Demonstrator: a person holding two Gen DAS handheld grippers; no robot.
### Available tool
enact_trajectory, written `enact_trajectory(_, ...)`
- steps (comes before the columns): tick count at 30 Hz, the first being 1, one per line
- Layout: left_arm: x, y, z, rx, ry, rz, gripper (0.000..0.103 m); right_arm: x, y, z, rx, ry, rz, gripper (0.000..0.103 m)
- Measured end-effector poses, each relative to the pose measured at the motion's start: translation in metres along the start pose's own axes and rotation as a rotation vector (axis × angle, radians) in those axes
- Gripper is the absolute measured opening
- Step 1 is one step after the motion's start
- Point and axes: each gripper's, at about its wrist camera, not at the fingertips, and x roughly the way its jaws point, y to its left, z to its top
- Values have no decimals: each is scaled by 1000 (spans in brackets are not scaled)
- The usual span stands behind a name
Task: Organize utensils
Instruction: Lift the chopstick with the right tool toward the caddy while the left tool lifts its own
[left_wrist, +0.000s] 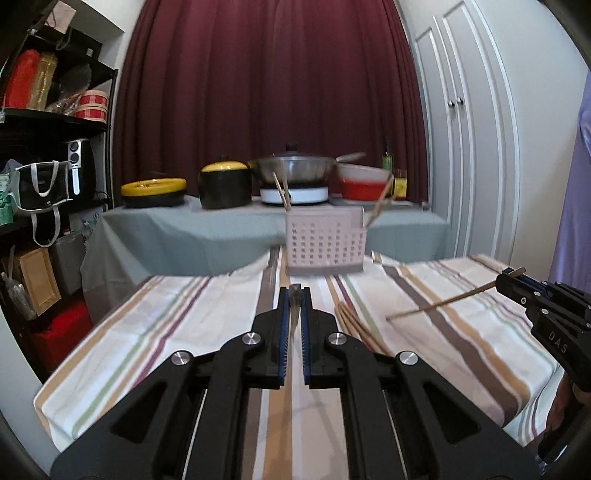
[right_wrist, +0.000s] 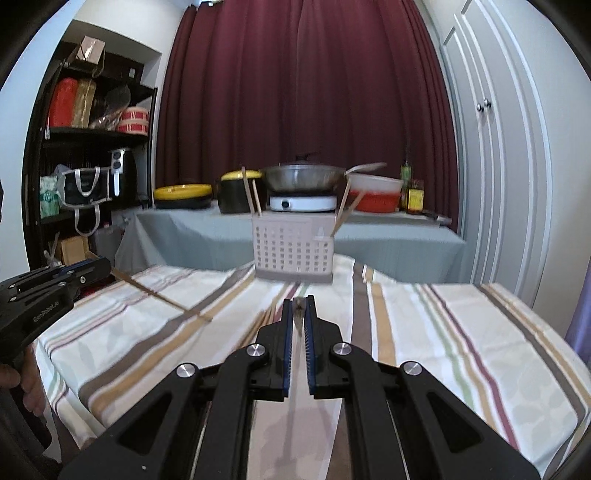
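A pale perforated utensil holder (left_wrist: 325, 243) stands at the far end of the striped cloth, with chopsticks (left_wrist: 281, 192) sticking out of two compartments; it also shows in the right wrist view (right_wrist: 293, 247). My left gripper (left_wrist: 294, 295) is shut on a single chopstick, seen from the side in the right wrist view (right_wrist: 162, 295). My right gripper (right_wrist: 299, 304) is shut on another chopstick, seen in the left wrist view (left_wrist: 443, 302). Several loose chopsticks (left_wrist: 356, 328) lie on the cloth between the grippers.
A second table (left_wrist: 221, 225) behind holds yellow-lidded black pots (left_wrist: 223, 182), a wok on a white cooker (left_wrist: 293, 171), a red-and-white bowl (left_wrist: 364, 182) and bottles. Black shelves (left_wrist: 44, 122) stand at left, white cupboard doors (left_wrist: 465, 129) at right.
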Motion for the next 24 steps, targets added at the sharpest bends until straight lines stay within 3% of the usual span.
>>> enact_trajectory(9, -11, 18, 28, -63, 4, -3, 6, -11, 0, 25, 4, -43, -6, 7)
enact_trajectory(24, 16, 37, 48, -93, 61, 6, 6, 13, 1, 44, 6, -36, -2, 7)
